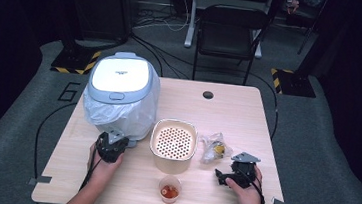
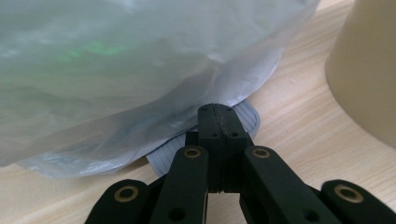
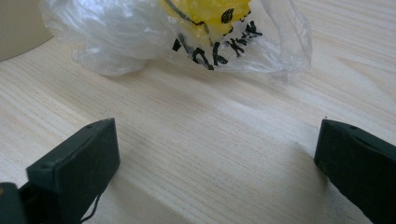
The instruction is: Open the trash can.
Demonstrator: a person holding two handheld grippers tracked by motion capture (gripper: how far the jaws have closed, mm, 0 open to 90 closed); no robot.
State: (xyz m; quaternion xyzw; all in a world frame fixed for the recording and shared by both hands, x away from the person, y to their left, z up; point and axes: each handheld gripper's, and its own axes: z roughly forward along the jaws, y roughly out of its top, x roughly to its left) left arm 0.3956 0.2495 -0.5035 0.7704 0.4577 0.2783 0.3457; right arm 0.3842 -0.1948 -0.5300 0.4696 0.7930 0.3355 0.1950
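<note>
Broadly, the wooden table (image 1: 247,118) carries everything, and the biggest thing on it is the grey-lidded bin (image 1: 119,78) at about ten o'clock, lined with a clear plastic bag (image 1: 137,113) that billows down over its sides. Next in size, the cream tub with a perforated insert (image 1: 173,144) stands at the centre, just beside the bin at its three o'clock. A small crumpled clear bag with yellow contents and black lettering (image 1: 216,149) lies close to the tub's three o'clock, and a little clear cup holding something red (image 1: 169,190) stands at the tub's six o'clock, near the table's front edge. The left gripper (image 1: 113,138) sits at the bin's foot, around eight o'clock on the table; its jaws are pressed fully together, nothing between them, with their tips at a ribbed grey pedal (image 2: 250,119) under the liner's hem (image 2: 140,154). The right gripper (image 1: 222,176) rests at four o'clock, jaws spread wide and empty, the small bag (image 3: 187,37) just beyond them.
</note>
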